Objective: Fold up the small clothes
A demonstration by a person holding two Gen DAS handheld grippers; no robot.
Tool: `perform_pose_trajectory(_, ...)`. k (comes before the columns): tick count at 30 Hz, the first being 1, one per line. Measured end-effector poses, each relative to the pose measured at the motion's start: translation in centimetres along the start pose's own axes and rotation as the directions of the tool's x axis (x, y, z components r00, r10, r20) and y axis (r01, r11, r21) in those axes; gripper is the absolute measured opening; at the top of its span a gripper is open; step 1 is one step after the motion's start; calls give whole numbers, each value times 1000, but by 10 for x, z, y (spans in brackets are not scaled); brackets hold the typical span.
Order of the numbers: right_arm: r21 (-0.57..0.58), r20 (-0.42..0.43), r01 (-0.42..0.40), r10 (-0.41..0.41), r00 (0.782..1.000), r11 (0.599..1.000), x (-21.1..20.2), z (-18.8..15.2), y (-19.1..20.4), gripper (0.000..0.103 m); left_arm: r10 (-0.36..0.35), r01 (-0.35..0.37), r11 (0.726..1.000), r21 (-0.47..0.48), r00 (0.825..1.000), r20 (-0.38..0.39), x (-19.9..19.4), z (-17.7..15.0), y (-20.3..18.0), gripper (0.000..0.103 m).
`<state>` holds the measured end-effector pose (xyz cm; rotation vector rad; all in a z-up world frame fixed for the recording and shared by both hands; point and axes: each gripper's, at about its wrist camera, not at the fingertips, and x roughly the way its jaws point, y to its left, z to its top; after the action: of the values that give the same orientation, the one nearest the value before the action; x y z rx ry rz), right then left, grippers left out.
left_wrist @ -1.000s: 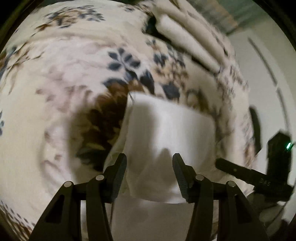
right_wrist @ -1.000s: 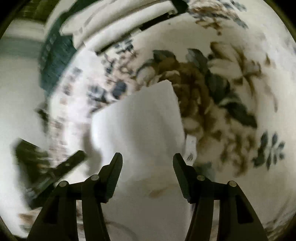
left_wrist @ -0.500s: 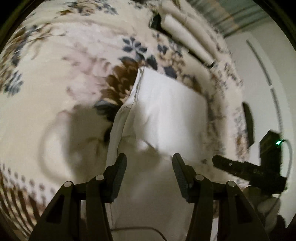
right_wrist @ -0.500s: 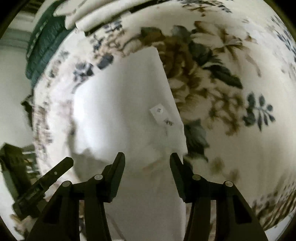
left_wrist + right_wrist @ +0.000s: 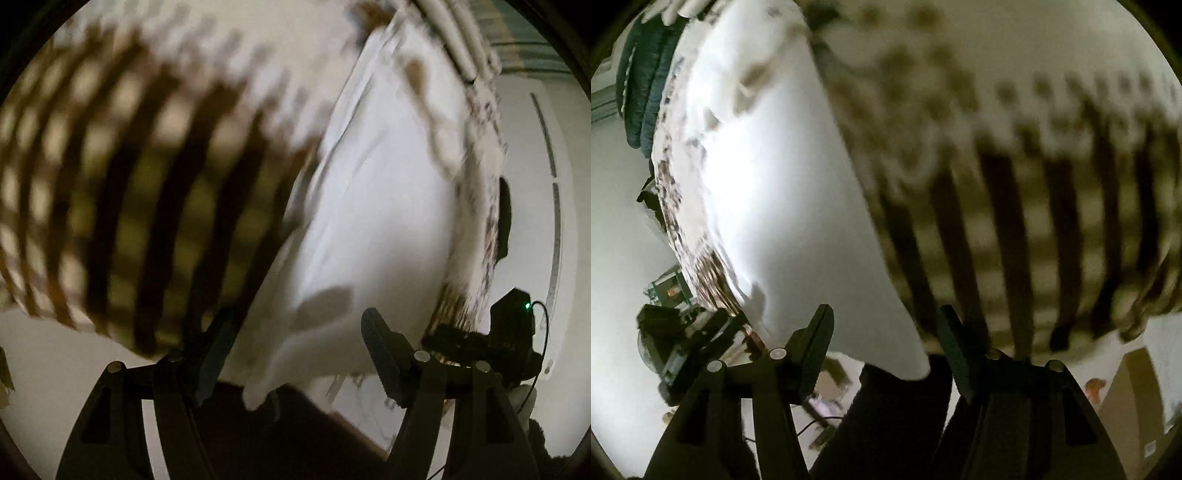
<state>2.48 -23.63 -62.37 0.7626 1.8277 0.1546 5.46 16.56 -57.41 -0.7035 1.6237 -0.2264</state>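
Left wrist view: the left gripper [image 5: 295,350] has its jaws opening, and the white garment [image 5: 373,221] hangs just ahead, its near edge drooping between them, unpinched. The right gripper [image 5: 884,341] is opening likewise, the garment's corner between its jaws. This looks like releasing a fold; next comes regrasping an edge. Blur smears the patterned bedspread [image 5: 129,166].

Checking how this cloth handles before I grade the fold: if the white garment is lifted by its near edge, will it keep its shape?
Probably not. The white garment shows creases and a drooping near edge past the patterned bedspread, so it looks thin and floppy. It likely weighs little and would sag from any grip point.
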Motion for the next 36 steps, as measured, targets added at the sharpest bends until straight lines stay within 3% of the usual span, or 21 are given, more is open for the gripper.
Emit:
perform_pose_trajectory(3, 18, -26, -16, 17, 1000, 1000, 20, -8, -8, 60, -30, 29, 999, -32, 999, -44, 19, -8, 8, 68)
perform_pose_trajectory(5, 28, -32, -45, 46, 998, 999, 29, -11, -9, 60, -33, 33, 999, -19, 999, -8, 16, -11, 2, 66)
perform_pose_trajectory(6, 29, -34, -64, 65, 997, 998, 32, -13, -8, 57, -27, 27, 1000, -9, 1000, 9, 14, -12, -3, 44)
perform_pose_trajectory(7, 27, -32, -69, 70, 997, 997, 35, -15, -10, 51, -21, 21, 1000, 1, 1000, 18, 13, -14, -5, 6)
perform_pose_trajectory(8, 22, -30, -70, 71, 997, 997, 37, -17, -10, 29, -5, 5, 1000, 10, 1000, 24, 11, -16, -10, 4)
perform_pose_trajectory(10, 8, -26, -63, 63, 998, 998, 41, -22, -4, 8, -10, 9, 1000, 14, 999, 49, 2, -22, -17, 4)
perform_pose_trajectory(11, 4, -19, -62, 62, 998, 998, 42, -22, 3, 6, -8, 7, 1000, 12, 998, 57, -1, -22, -17, 3)
perform_pose_trajectory(16, -5, 0, -144, 144, 990, 990, 22, -37, 16, 4, -81, 85, 996, -34, 992, 101, -34, -24, -26, 3)
perform_pose_trajectory(21, -9, 52, -250, 250, 967, 968, -25, -33, 35, 4, -182, 190, 981, -40, 970, 163, -68, -3, -53, 3)
perform_pose_trajectory(25, -21, 129, -338, 338, 932, 941, -73, -1, 58, 4, -282, 291, 957, -8, 933, 224, -87, 50, -86, 3)
perform_pose_trajectory(30, -68, 230, -368, 374, 898, 927, -116, 71, 92, 4, -351, 354, 934, 38, 897, 269, -80, 140, -124, 3)
perform_pose_trajectory(34, -52, 304, -374, 371, 878, 926, -132, 153, 110, 4, -372, 379, 925, 25, 891, 260, -58, 221, -133, 6)
perform_pose_trajectory(36, -44, 313, -355, 350, 883, 934, -133, 191, 119, 4, -366, 376, 926, 0, 900, 237, -49, 260, -133, 14)
